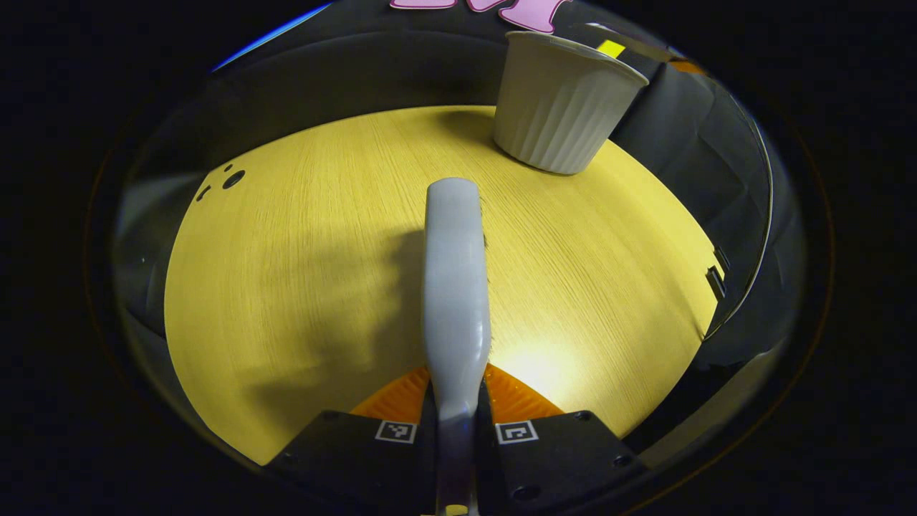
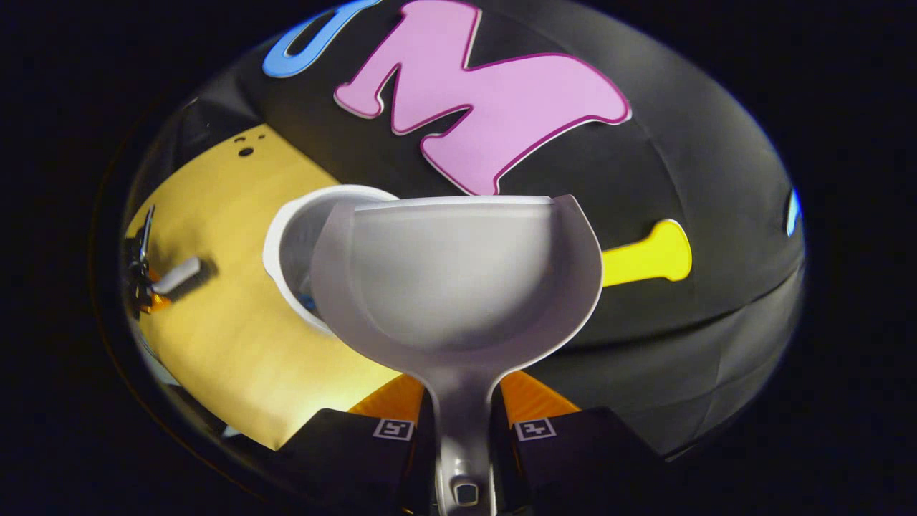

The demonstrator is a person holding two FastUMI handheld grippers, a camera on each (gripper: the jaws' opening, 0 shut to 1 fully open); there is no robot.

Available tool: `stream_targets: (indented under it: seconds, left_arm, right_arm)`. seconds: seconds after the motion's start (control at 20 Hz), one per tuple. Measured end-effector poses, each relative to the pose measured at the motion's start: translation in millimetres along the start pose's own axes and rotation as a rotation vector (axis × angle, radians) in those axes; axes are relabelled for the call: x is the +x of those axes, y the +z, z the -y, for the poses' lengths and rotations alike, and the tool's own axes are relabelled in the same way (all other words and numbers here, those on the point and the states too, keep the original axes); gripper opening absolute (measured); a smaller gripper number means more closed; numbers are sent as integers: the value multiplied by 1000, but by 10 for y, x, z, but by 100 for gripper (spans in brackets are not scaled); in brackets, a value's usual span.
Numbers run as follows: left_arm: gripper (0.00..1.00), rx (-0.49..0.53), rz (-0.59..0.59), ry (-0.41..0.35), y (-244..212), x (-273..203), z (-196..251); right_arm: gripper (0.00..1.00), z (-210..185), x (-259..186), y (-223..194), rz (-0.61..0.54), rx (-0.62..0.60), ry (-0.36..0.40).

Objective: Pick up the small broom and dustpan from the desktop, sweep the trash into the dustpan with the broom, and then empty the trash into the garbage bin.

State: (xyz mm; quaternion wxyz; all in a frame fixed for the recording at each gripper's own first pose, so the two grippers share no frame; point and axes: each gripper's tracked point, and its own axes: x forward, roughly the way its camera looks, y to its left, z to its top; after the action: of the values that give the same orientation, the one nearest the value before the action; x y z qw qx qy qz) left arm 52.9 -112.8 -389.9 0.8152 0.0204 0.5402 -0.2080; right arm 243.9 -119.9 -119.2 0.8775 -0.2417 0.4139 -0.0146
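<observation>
Left gripper view looks down along its fingers, close over the desktop (image 1: pixel 286 287), toward the bin (image 1: pixel 562 107) ahead-right; right gripper view faces the wall, sharing bin (image 2: pixel 294 244) and desktop (image 2: pixel 236 337) at left.

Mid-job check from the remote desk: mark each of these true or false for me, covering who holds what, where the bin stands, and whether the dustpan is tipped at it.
1. The left gripper is shut on the pale grey broom. True.
2. The right gripper is open and holds nothing. False: it is shut on the grey plastic dustpan's handle.
3. The white ribbed garbage bin stands on the yellow wooden desktop. True.
4. The dustpan lies flat on the desktop. False: it is held up, next to the bin's rim.
</observation>
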Motion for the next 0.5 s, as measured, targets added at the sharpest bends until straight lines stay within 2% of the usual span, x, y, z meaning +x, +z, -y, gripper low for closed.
stream_targets:
  seconds: [0.2, 0.4, 0.45, 0.5]
  left_arm:
    - [26, -9, 3, 12, 5, 38, 2]
    - [26, -30, 5, 31, 10, 22, -5]
    - [23, -37, 5, 36, 0, 12, -9]
    - [26, -45, 4, 40, 2, 8, -10]
  right_arm:
    - [36, -125, -386, -85, 79, 122, 41]
    - [36, -416, -774, -363, 106, 178, 109]
    - [36, -506, -833, -433, 115, 191, 118]
    - [36, -621, -872, -523, 117, 204, 133]
